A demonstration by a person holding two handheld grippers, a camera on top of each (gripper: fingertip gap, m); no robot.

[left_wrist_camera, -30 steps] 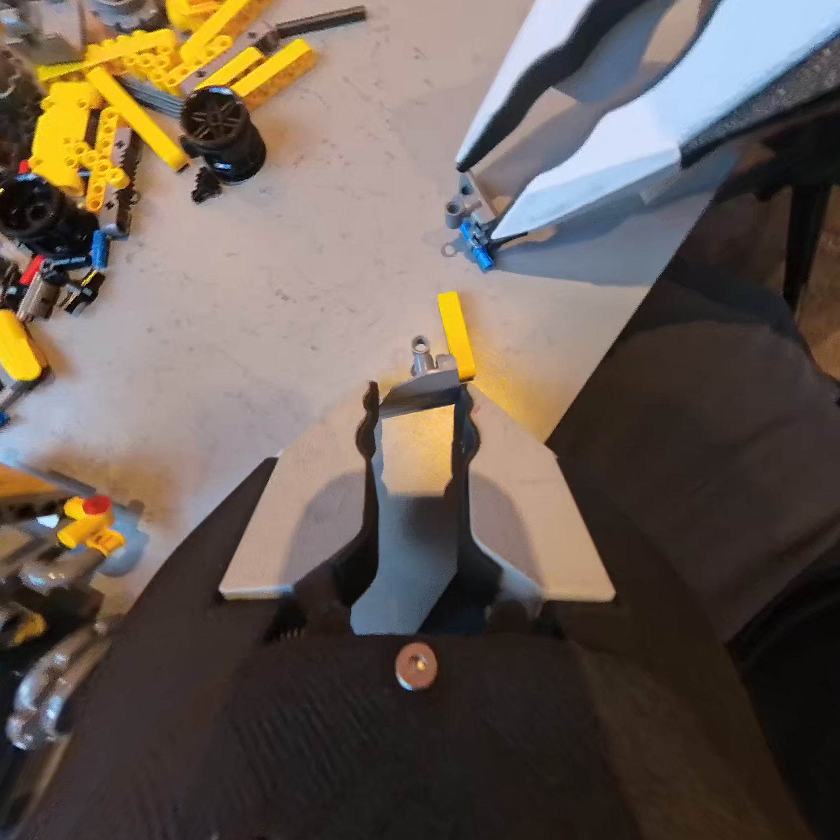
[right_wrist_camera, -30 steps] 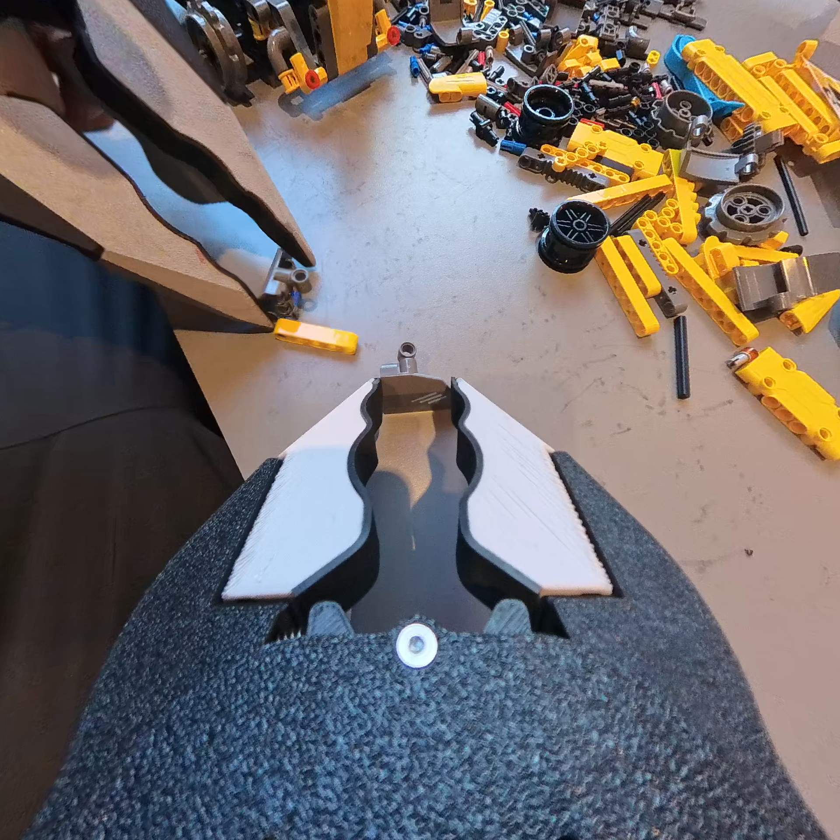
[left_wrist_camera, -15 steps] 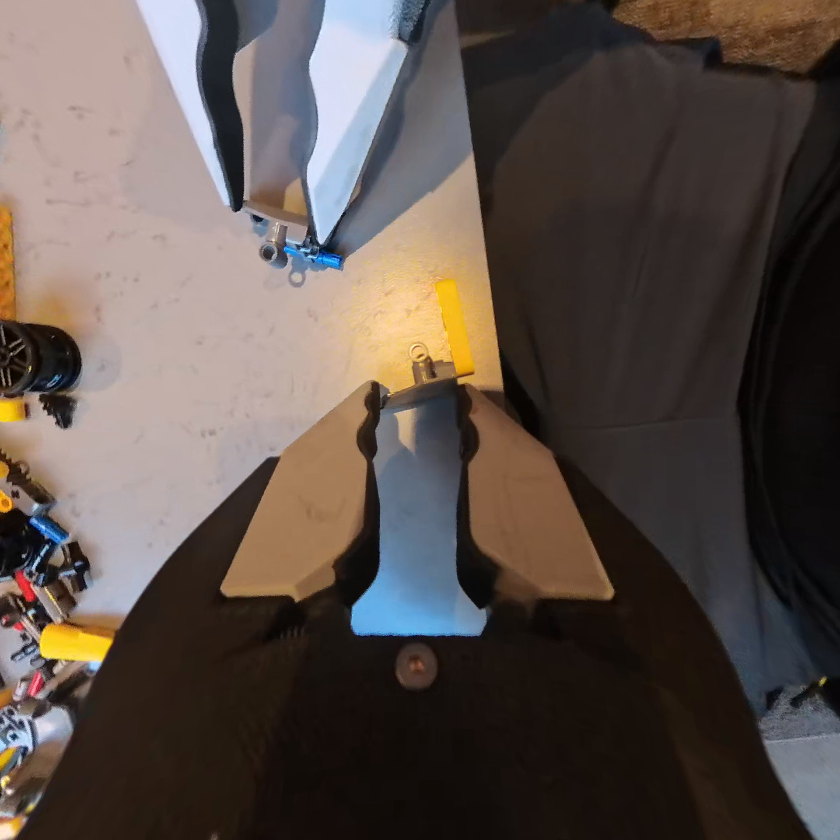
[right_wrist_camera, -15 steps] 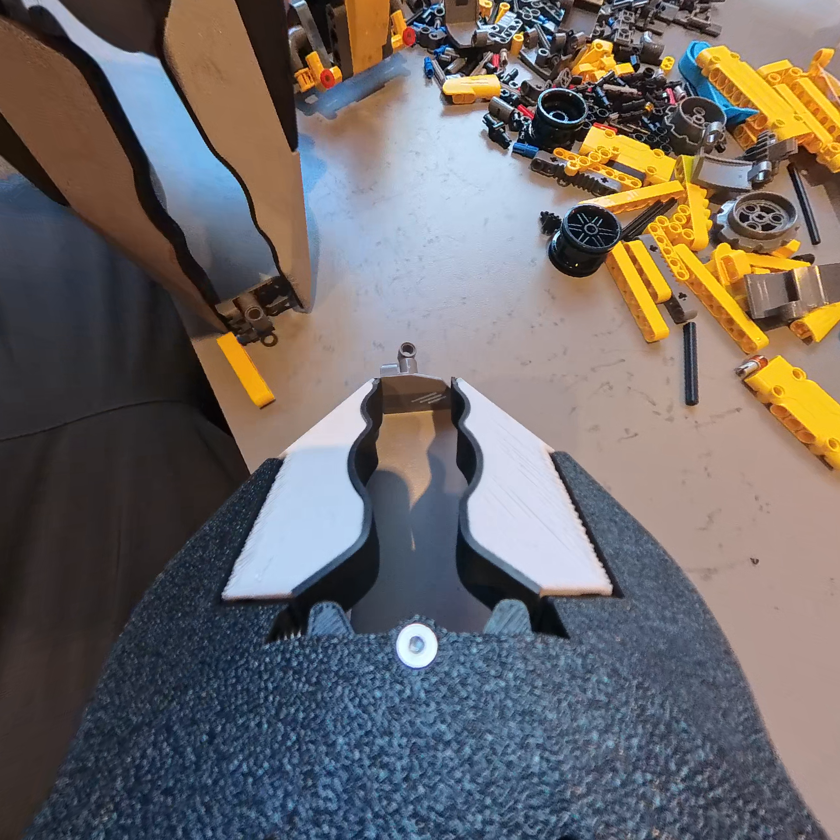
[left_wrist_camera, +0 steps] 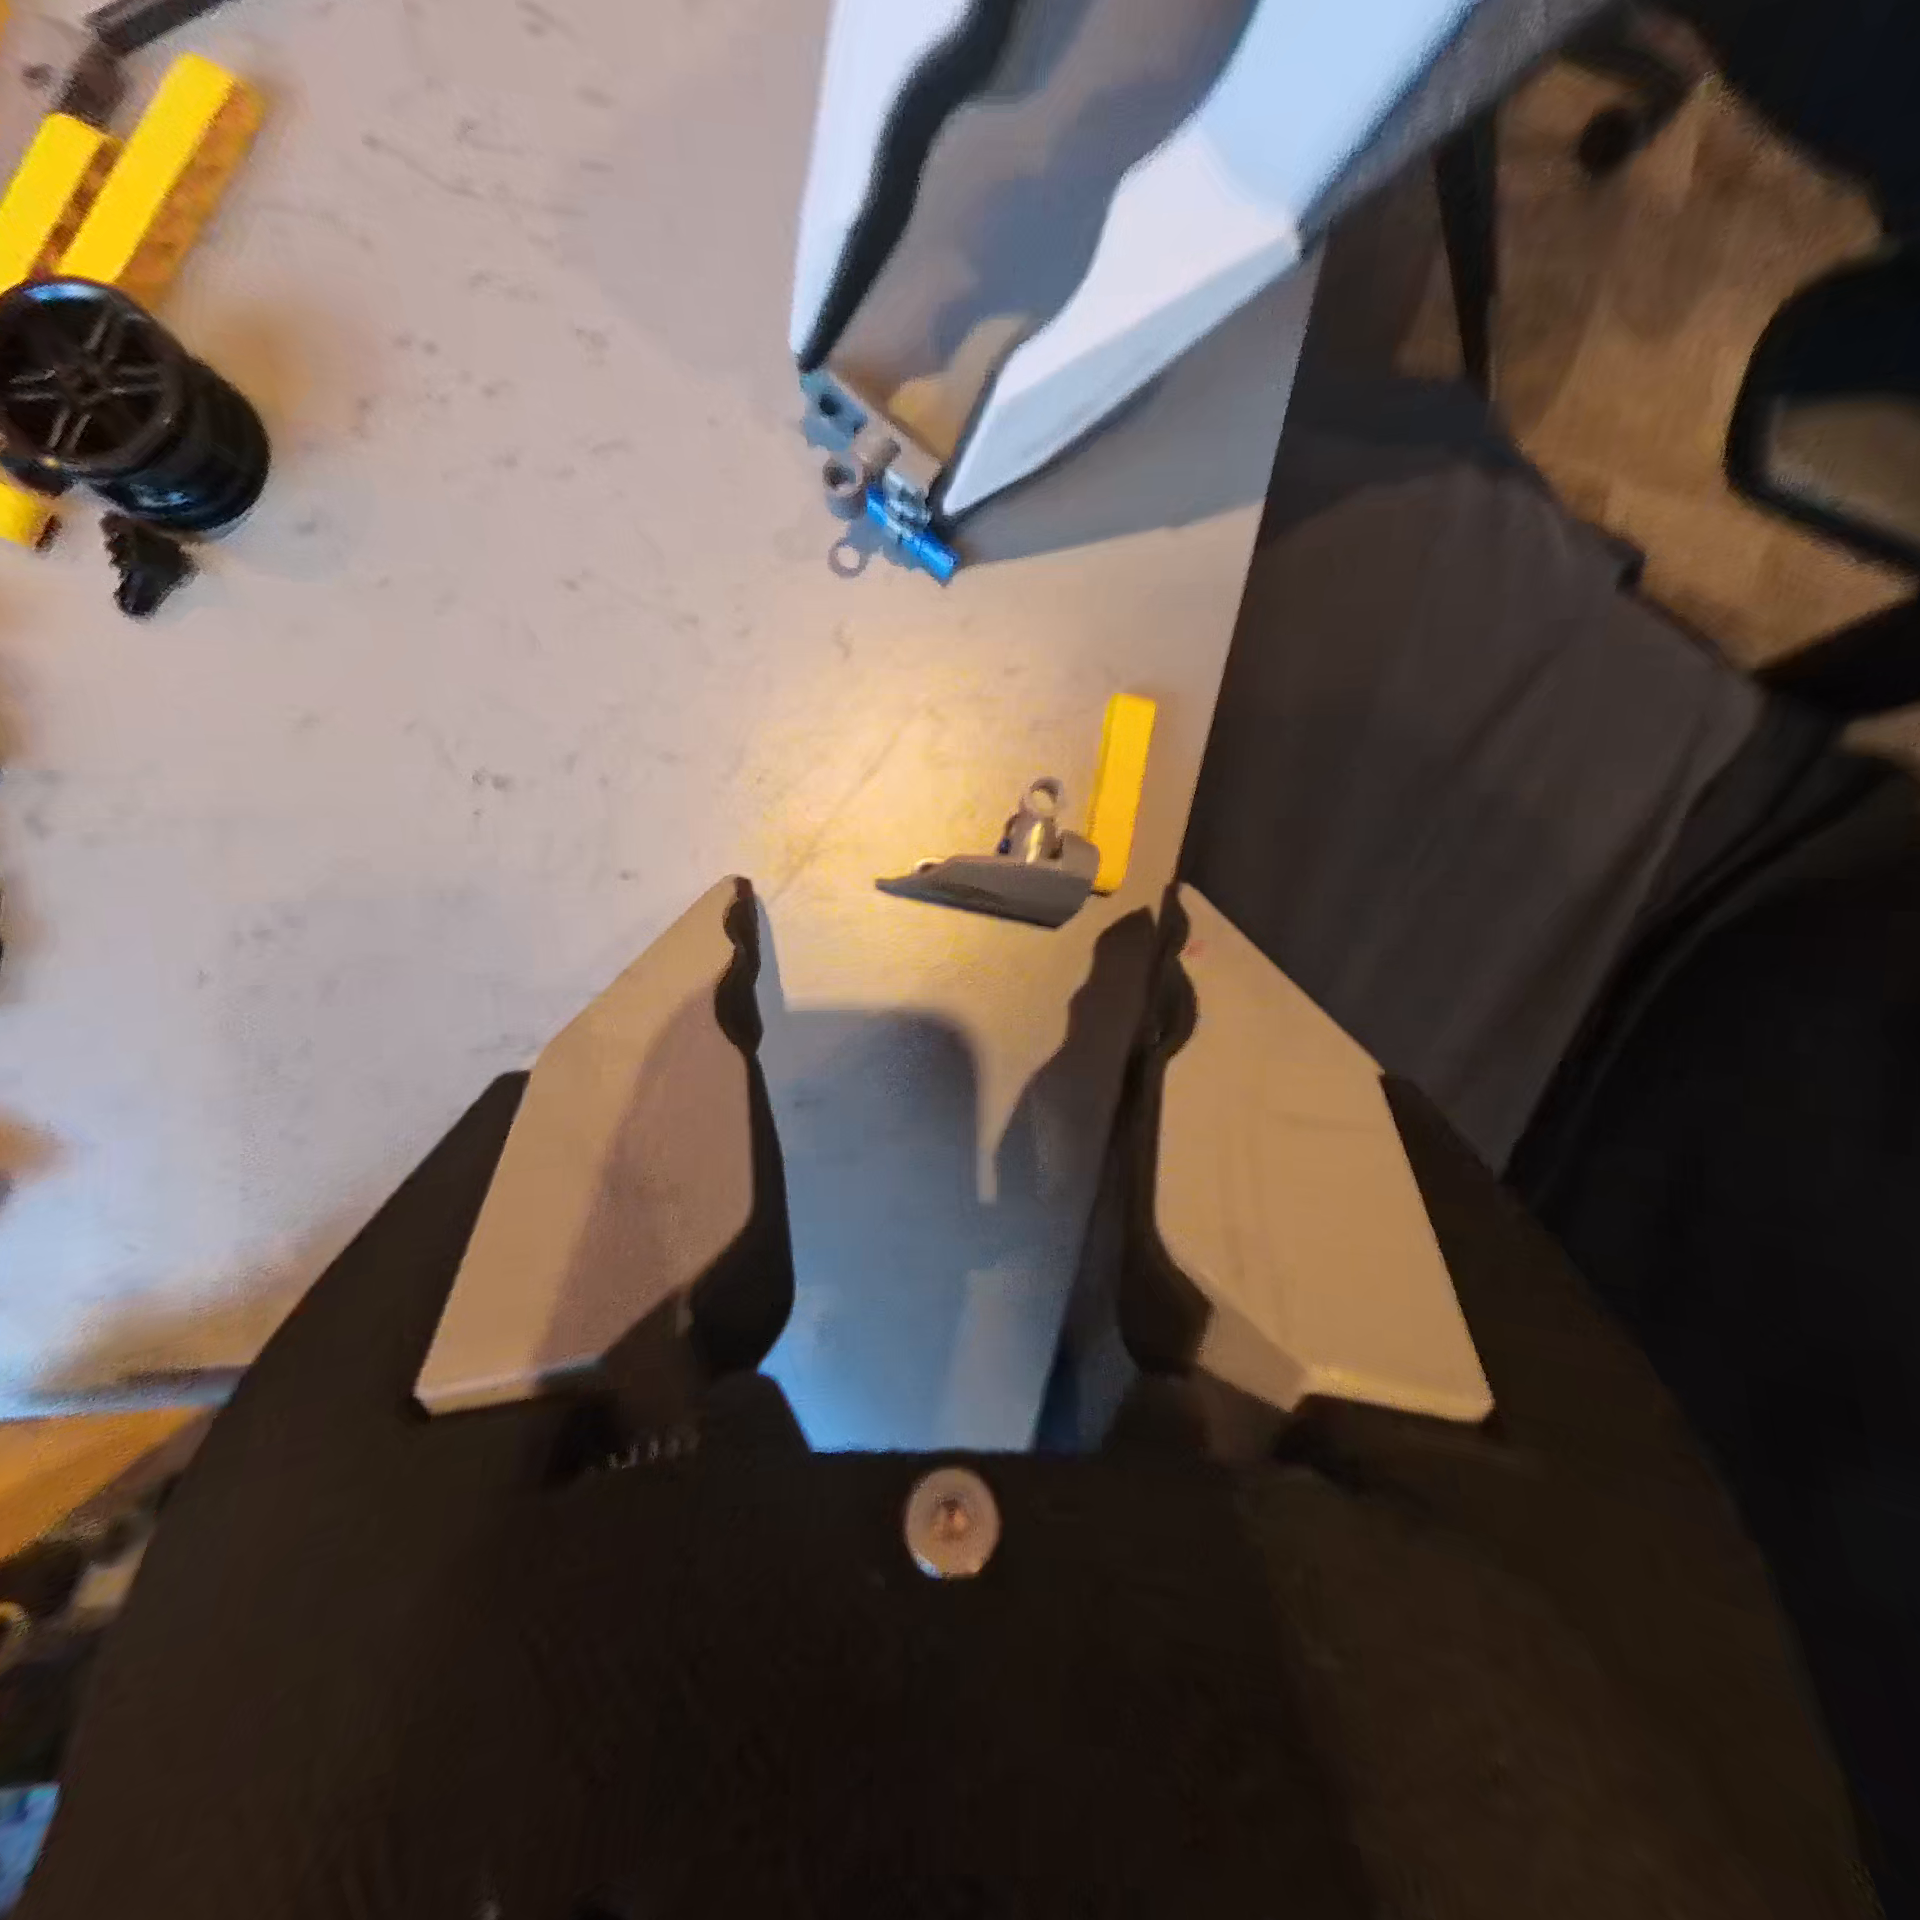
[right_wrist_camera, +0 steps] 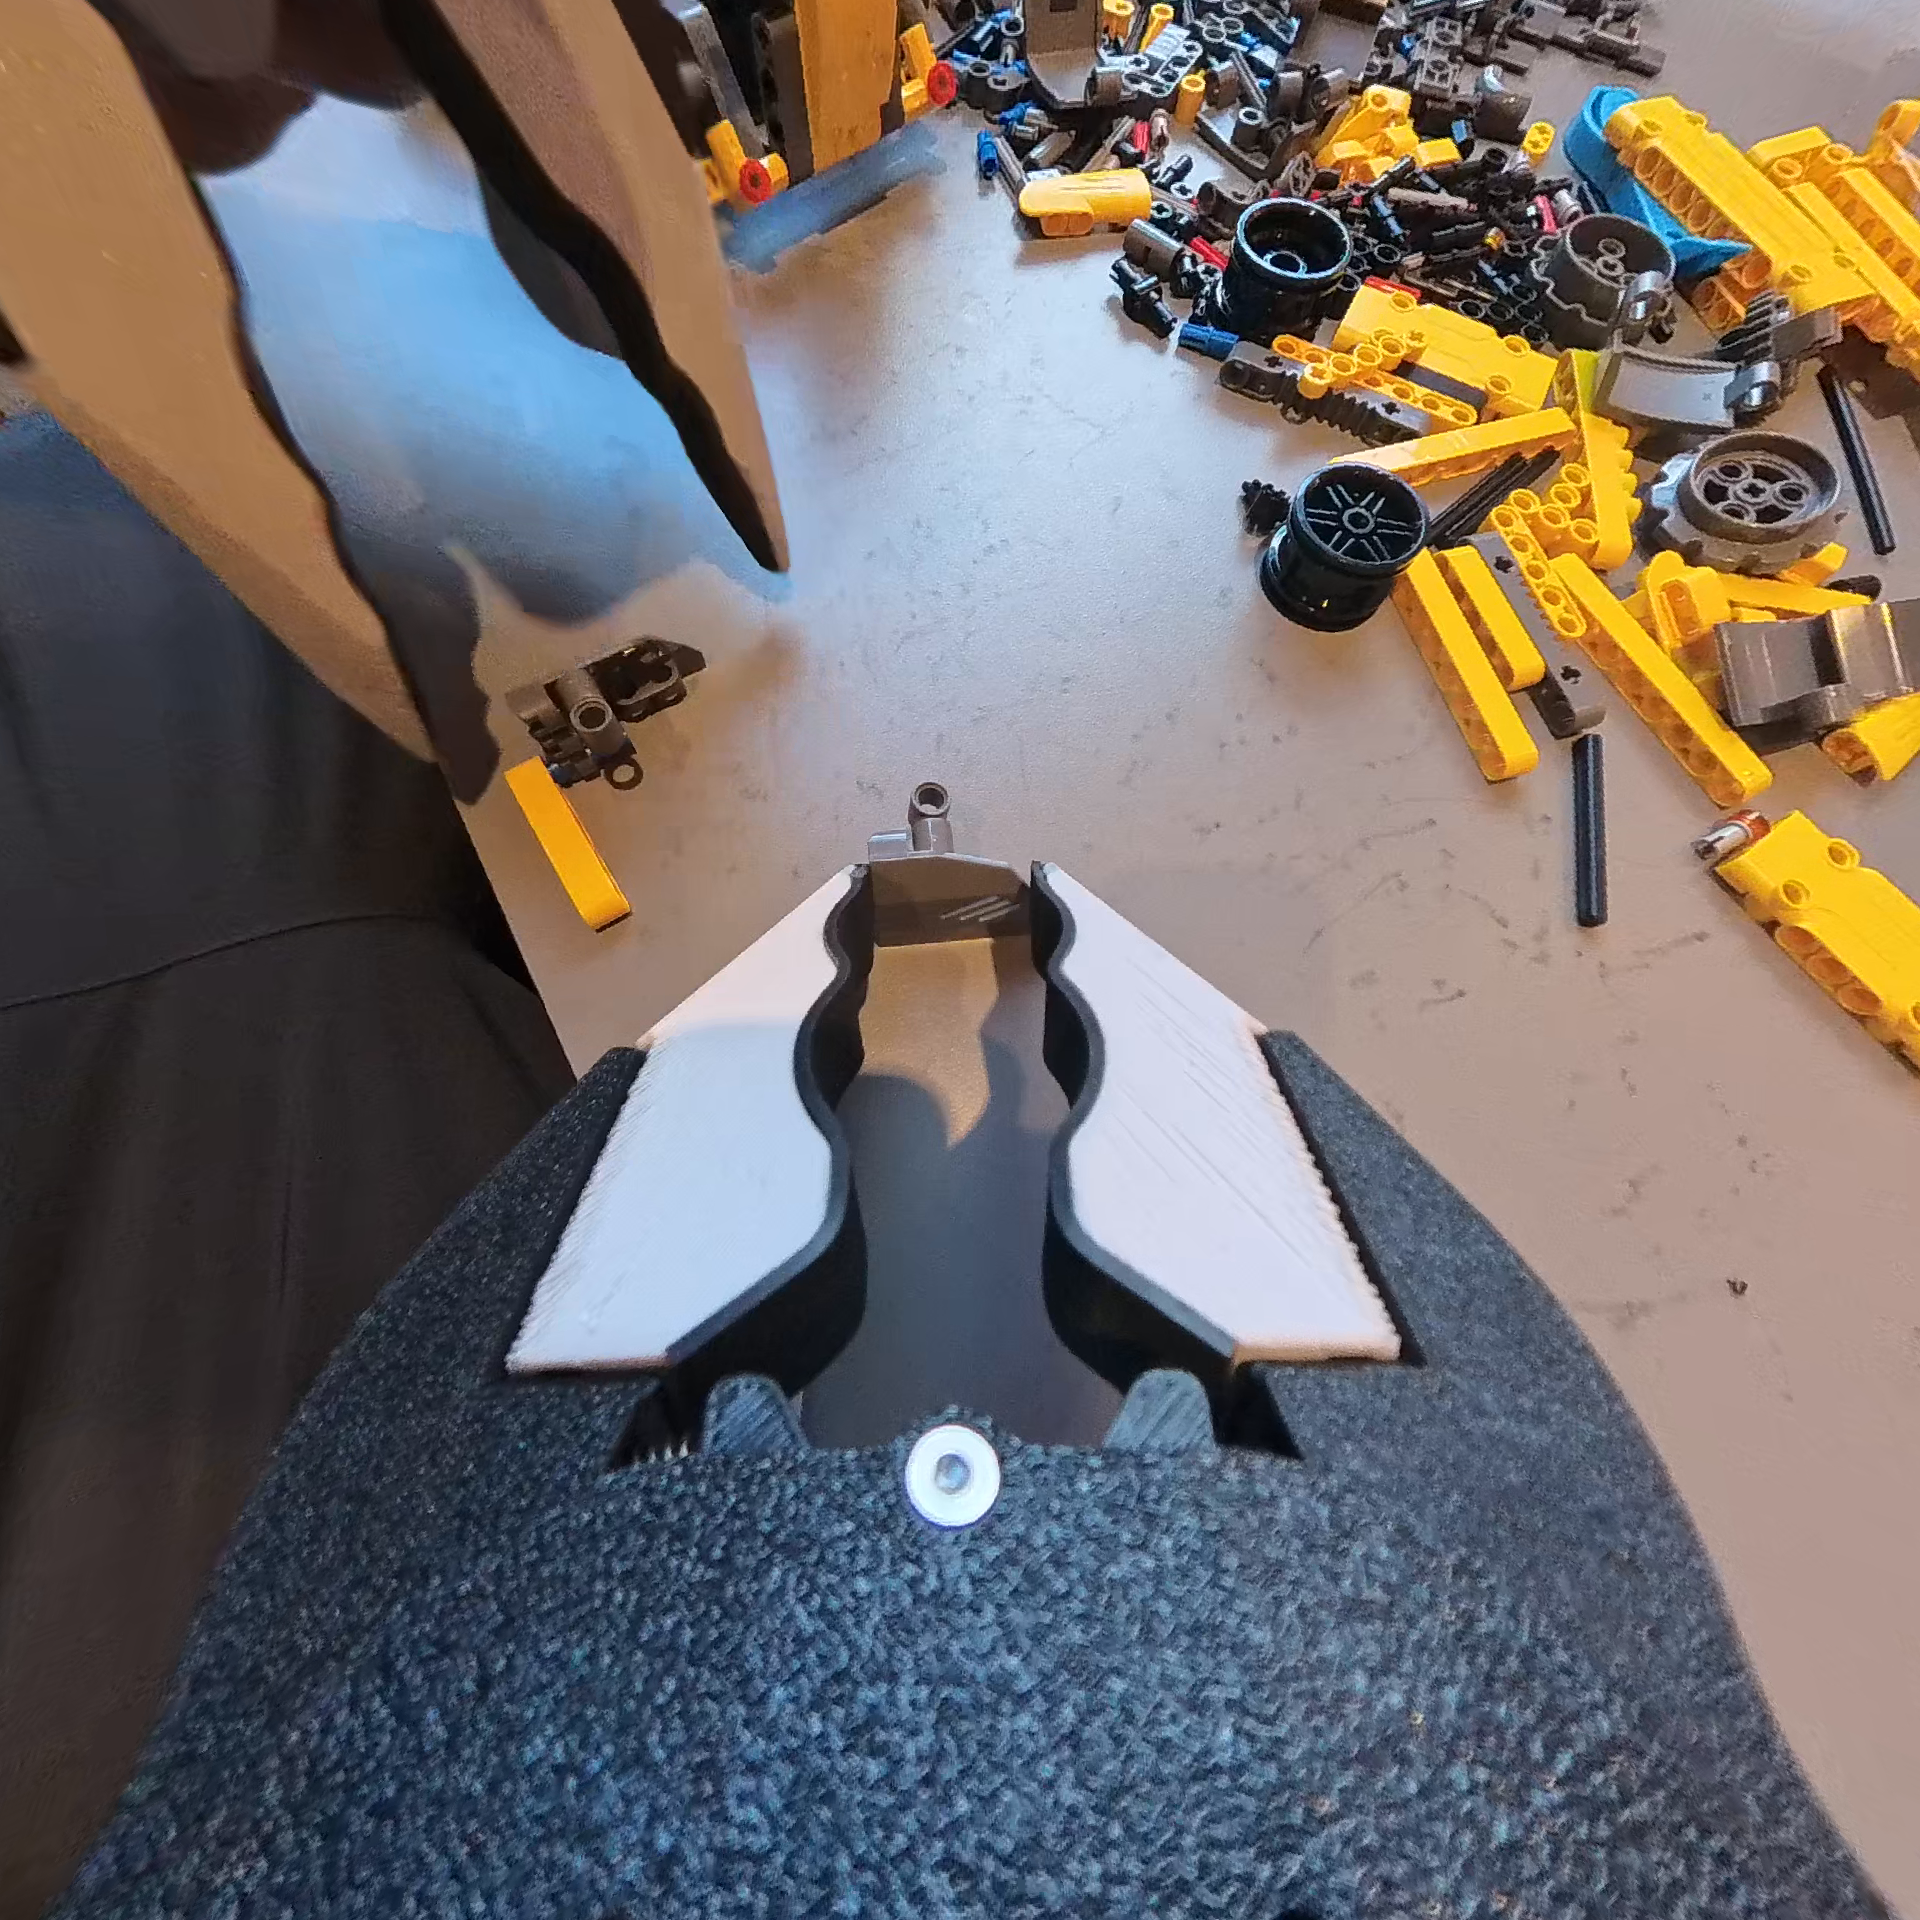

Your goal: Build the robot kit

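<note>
My left gripper point(left_wrist_camera: 951, 914) is open and empty. Just beyond its tips a small dark grey assembly point(left_wrist_camera: 997, 883) with a yellow beam point(left_wrist_camera: 1122, 790) lies on the table near the edge. My right gripper point(right_wrist_camera: 943, 878) is shut on a dark grey panel piece point(right_wrist_camera: 940, 904) with a small grey connector at its front. In the left wrist view the right gripper point(left_wrist_camera: 881, 436) holds that piece point(left_wrist_camera: 831, 405), which carries a blue pin point(left_wrist_camera: 914, 530). In the right wrist view the open left gripper point(right_wrist_camera: 623, 670) hovers over the grey assembly point(right_wrist_camera: 603, 696) and the yellow beam point(right_wrist_camera: 566, 842).
A pile of loose yellow, black and grey bricks point(right_wrist_camera: 1558, 343) covers the table's far right, with a black wheel point(right_wrist_camera: 1345, 545) at its near side. A partly built yellow model point(right_wrist_camera: 831, 83) stands at the back. A person's dark clothing point(right_wrist_camera: 208, 1039) lies beyond the table edge point(right_wrist_camera: 520, 966). The tips of one gripper are about 8 centimetres away from the tips of the other.
My left gripper has opened and let go of the grey assembly with the yellow beam, which now lies on the table. My right gripper still grips its grey piece.
</note>
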